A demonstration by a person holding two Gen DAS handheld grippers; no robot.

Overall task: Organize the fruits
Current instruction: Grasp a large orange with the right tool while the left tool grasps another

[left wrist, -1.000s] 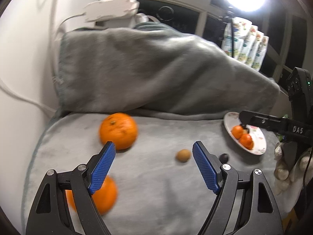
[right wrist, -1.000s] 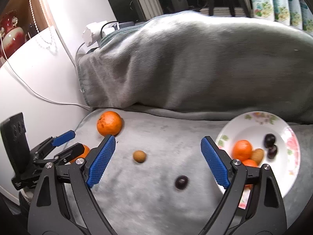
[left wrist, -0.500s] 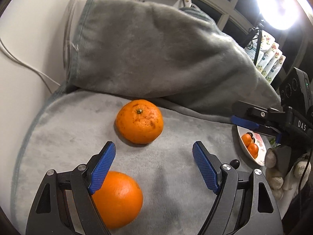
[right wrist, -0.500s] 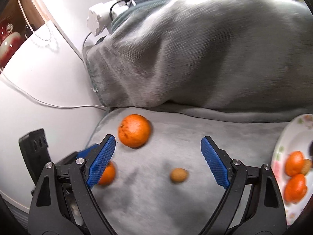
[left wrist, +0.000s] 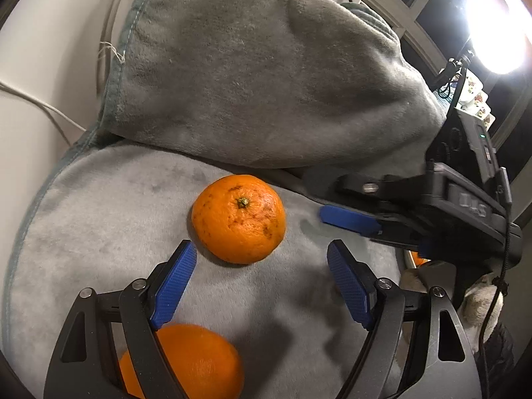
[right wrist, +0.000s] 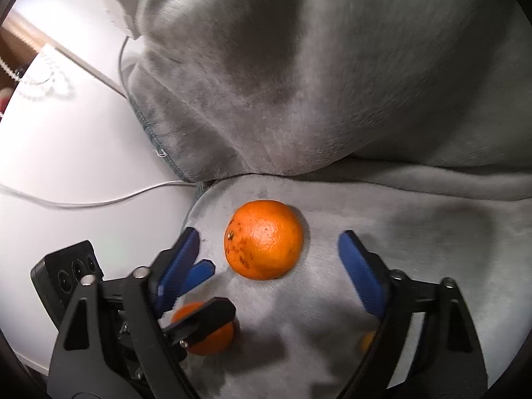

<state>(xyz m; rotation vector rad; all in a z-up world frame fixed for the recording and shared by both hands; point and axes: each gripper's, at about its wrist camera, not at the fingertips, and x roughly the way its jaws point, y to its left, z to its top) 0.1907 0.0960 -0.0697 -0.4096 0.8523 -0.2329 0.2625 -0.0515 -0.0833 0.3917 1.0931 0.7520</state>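
Note:
A large orange [left wrist: 238,217] with its stem up lies on the grey blanket; it also shows in the right wrist view [right wrist: 264,239]. My left gripper [left wrist: 261,281] is open and empty, just short of it. My right gripper [right wrist: 269,266] is open, its blue pads on either side of the orange without touching it; it shows in the left wrist view [left wrist: 352,221] at right. A second orange [left wrist: 196,362] lies under my left gripper's left finger; it shows in the right wrist view [right wrist: 206,329].
A bunched grey blanket [left wrist: 266,76] rises behind the fruit. A white wall with a cable [right wrist: 83,199] is at left. A small fruit [right wrist: 367,340] peeks beside my right finger. A bright lamp [left wrist: 495,20] shines at upper right.
Both grippers have moved forward toward the stem-up orange, which now looks much larger. The right gripper has swung left, and the plate has left its view.

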